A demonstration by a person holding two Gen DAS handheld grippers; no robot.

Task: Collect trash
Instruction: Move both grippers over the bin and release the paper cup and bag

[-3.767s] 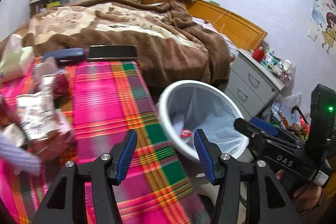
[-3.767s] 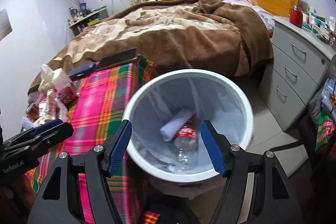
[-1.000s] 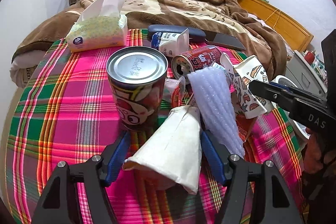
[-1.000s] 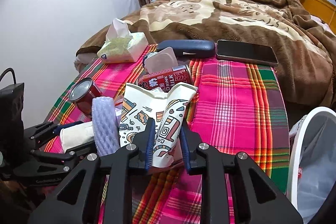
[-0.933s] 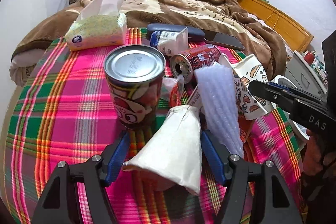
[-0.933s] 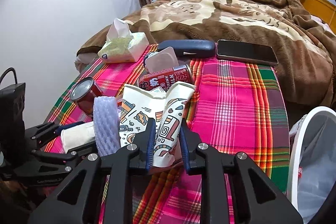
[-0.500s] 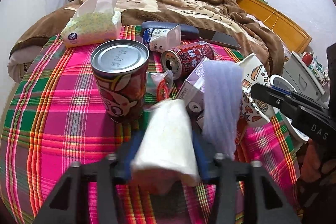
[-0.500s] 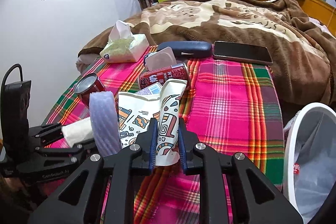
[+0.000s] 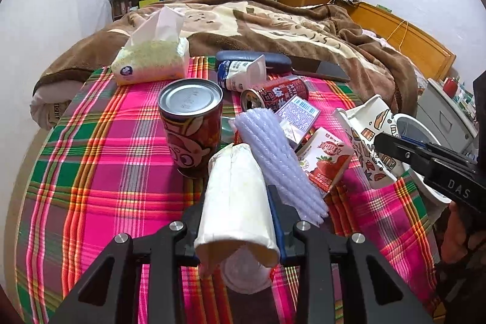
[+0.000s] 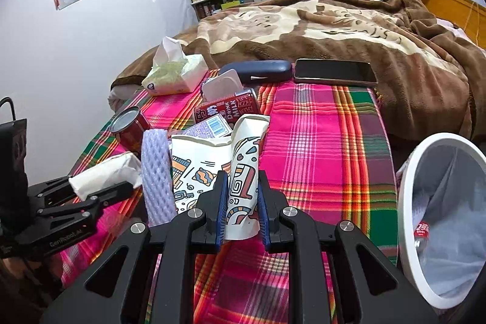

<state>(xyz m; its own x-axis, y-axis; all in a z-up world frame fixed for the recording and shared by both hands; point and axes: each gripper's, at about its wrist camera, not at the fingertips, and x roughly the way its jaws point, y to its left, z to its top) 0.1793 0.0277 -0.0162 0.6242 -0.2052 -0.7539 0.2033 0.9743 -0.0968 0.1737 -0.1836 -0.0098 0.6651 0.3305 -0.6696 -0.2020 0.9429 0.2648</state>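
Trash lies on a plaid cloth. My left gripper is closing, its pads pressing a crushed white paper cup lifted off the cloth. My right gripper is shut on a flattened patterned paper cup. Between the two cups lies a purple foam net sleeve. Beside it are a standing red tin can, a red milk can on its side, a strawberry drink carton and a small barcoded box. The white bin stands right of the table.
At the far edge lie a tissue pack, a yoghurt pot, a dark glasses case and a phone. A bed with a brown blanket lies behind. A bottle lies inside the bin.
Both grippers came from the bin to the trash pile. In the last second the left jaws closed onto the white cup and raised it; the right stayed shut on the patterned cup.
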